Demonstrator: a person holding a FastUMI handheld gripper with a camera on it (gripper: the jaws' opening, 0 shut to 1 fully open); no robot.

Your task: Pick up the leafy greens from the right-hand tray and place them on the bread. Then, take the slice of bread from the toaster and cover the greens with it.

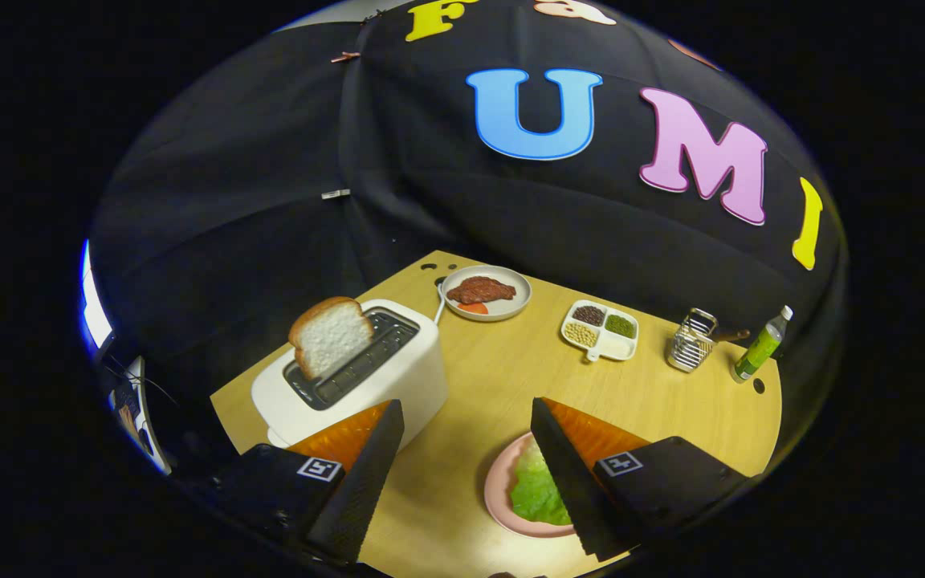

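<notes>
My gripper (466,404) is open above the wooden table (511,377), with nothing between its fingers. A white toaster (366,377) stands just ahead of the left finger (366,474), and a slice of bread (330,335) sticks up out of its slot. Leafy greens (536,490) lie on a pink plate (499,490) right beside the right finger (567,474), which hides part of both. I cannot tell whether bread lies under the greens.
Beyond the fingers sits a white plate (511,309) with a dark piece of meat and an orange slice. A white divided tray (619,347) with beans, a small metal rack (691,341) and a green bottle (761,345) stand toward the far right edge.
</notes>
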